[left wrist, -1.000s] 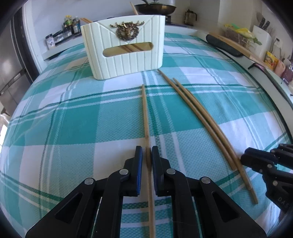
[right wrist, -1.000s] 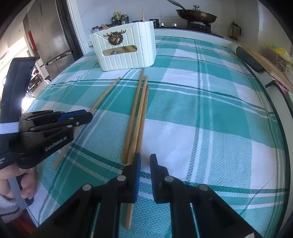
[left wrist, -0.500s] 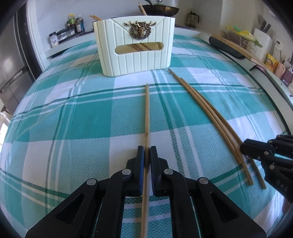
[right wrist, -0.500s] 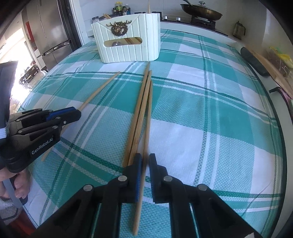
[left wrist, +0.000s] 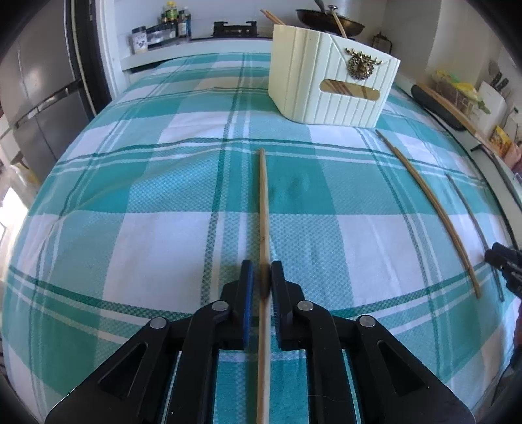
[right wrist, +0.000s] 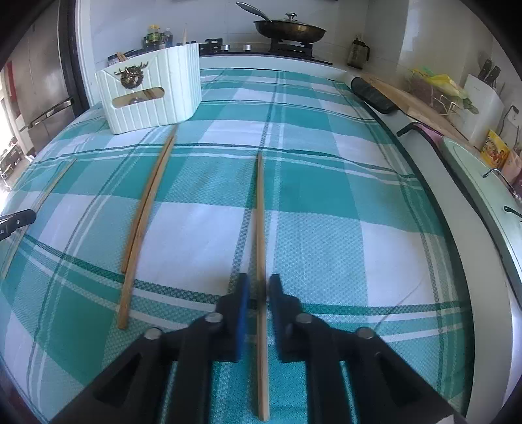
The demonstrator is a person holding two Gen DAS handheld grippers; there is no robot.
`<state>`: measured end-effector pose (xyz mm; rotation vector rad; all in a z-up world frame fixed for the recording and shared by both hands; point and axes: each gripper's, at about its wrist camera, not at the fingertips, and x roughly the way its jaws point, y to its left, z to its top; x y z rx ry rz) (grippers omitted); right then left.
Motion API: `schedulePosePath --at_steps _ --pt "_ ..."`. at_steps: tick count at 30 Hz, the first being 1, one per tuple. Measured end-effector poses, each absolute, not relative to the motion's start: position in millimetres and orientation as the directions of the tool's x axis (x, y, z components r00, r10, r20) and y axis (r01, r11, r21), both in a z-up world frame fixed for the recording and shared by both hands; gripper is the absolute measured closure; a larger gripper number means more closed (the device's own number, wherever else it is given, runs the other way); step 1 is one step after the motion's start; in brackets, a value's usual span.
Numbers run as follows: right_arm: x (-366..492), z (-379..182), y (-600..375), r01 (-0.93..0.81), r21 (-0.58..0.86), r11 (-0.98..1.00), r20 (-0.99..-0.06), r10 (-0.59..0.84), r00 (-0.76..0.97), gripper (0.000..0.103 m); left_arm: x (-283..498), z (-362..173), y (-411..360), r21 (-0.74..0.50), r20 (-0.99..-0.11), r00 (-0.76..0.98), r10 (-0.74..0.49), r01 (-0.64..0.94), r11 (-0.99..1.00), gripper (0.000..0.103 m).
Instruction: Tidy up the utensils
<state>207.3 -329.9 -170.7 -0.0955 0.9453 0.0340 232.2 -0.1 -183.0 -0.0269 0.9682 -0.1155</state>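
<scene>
On the checked cloth [left wrist: 146, 182], four loose chopsticks counted across both views: one between each gripper's fingers, plus a pair lying side by side.

Left view: left gripper [left wrist: 261, 280] at bottom centre, jaws opening. Left chopstick [left wrist: 263, 208] runs from mid-frame straight down through the gap. It sits against the right-hand finger with a gap to the blue pad on the other, so not clamped as far as I can see. Pair [left wrist: 434, 212] lies at right of frame, curving from below the holder [left wrist: 332, 88] toward lower right. A thin dark line lies just right of the pair; cannot tell what it is. Holder at upper right holds more chopsticks, tips sticking out the top and several visible through the slot; exact count unclear. Right gripper's tip shows at the right edge.

Right view: right gripper [right wrist: 257, 293] at bottom centre, jaws opening. Right chopstick [right wrist: 260, 228] runs from mid-frame down between the fingers to the bottom edge, with clear gaps on both sides, released. Pair [right wrist: 146, 208] lies left of centre, well apart from this gripper, far ends close to the holder [right wrist: 153, 94] at upper left. Left chopstick is faint at the far left edge, beside the left gripper's tip.

One holder, one pan [right wrist: 290, 31] on the stove at top, one fridge [left wrist: 36, 107] at left.
</scene>
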Motion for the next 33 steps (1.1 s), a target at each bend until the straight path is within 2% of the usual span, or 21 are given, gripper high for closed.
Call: schedulePosePath --at_steps 1,2,4,5,6,9,14,17,33 --pt "206.1 -170.6 -332.2 -0.076 -0.056 0.996 -0.807 0.000 0.591 0.046 232.8 -182.7 2.0 -0.088 -0.818 0.561 -0.125 0.093 0.992 0.074" --pt "205.9 -171.0 -333.9 -0.075 -0.054 0.996 -0.803 0.001 0.596 0.043 233.2 -182.2 2.1 -0.103 -0.816 0.560 -0.144 0.105 0.989 0.067" --pt "207.6 -173.9 -334.7 -0.079 -0.063 0.995 -0.805 -0.004 0.593 0.043 236.1 -182.9 -1.7 -0.067 -0.822 0.558 -0.115 0.106 0.992 0.023" --pt "209.6 -175.5 -335.1 -0.085 -0.062 0.994 -0.807 0.000 0.590 0.043 238.2 -185.7 -4.8 -0.025 -0.828 0.556 -0.077 0.099 0.995 0.017" --pt "212.0 -175.9 -336.1 -0.089 -0.053 0.995 -0.805 0.010 0.594 0.043 239.9 -189.4 -6.9 0.004 -0.832 0.553 -0.053 0.101 0.995 0.014" --pt "217.5 -177.2 -338.0 -0.088 -0.047 0.995 -0.807 0.014 0.591 0.036 243.0 -191.8 -5.2 0.034 -0.826 0.563 -0.027 0.097 0.995 0.003" --pt "222.8 -180.6 -344.4 -0.077 -0.031 0.997 -0.797 0.021 0.604 0.024 251.9 -194.8 2.3 0.016 -0.825 0.563 -0.045 0.104 0.994 0.000" --pt "224.4 -181.2 -345.2 -0.077 -0.028 0.997 -0.795 0.024 0.606 0.021 252.4 -195.5 3.8 0.007 -0.821 0.568 -0.055 0.106 0.994 0.000" --pt "225.5 -181.5 -345.1 -0.076 -0.025 0.997 -0.795 0.026 0.606 0.019 251.3 -195.1 3.5 0.007 -0.819 0.571 -0.055 0.106 0.994 0.000"
